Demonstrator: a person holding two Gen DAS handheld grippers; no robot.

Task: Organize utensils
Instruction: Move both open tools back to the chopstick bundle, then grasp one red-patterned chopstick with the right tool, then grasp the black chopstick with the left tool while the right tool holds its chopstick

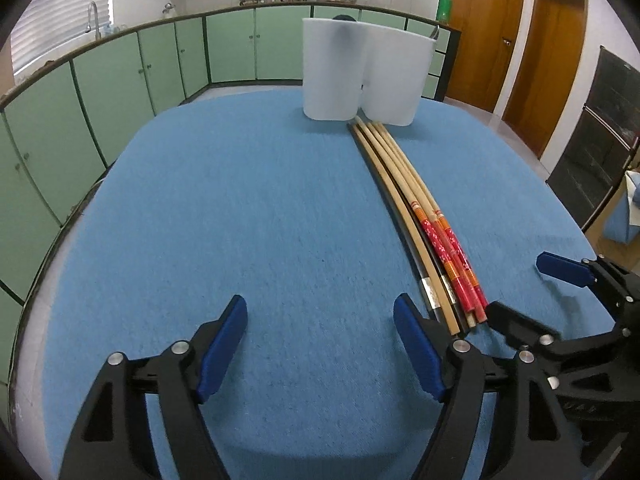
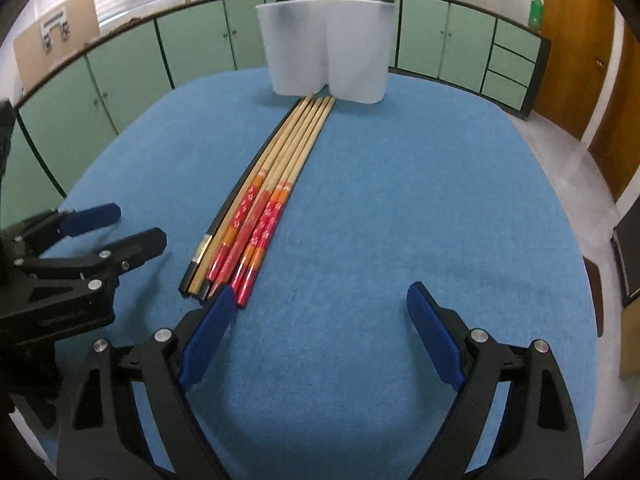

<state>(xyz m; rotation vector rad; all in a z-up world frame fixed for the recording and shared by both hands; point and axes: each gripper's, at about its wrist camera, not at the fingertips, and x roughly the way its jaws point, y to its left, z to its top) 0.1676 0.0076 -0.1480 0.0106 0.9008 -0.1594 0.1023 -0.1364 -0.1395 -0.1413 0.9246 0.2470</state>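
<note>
Nearest the cameras, both tools hover low over the blue-covered counter with nothing in them. The left gripper has its jaws spread wide and released, its right finger just beside the near ends of the chopsticks. The right gripper is equally spread and empty, its left finger at, or perhaps touching, the butt ends of the red-patterned sticks; contact cannot be confirmed from either view.

The chopsticks lie as one tight bundle, side by side, running away from the grippers. The decorated red and orange handles and a dark stick with a metal band are at the near end, while the plain wooden tips point at the white holder. That holder stands upright at the far end of the counter with two rounded lobes, and the tips end at its base, right where the lobes meet. Something dark pokes above its rim, too unclear to name.

The risks from here appear mostly about the bundle. Because the sticks are thin, round and packed together, closing on them could pinch only some and roll the rest apart. With both tools crowding the same ends, they might also bump each other. Pushing the bundle forward could shove or tip the light-looking holder.
</note>
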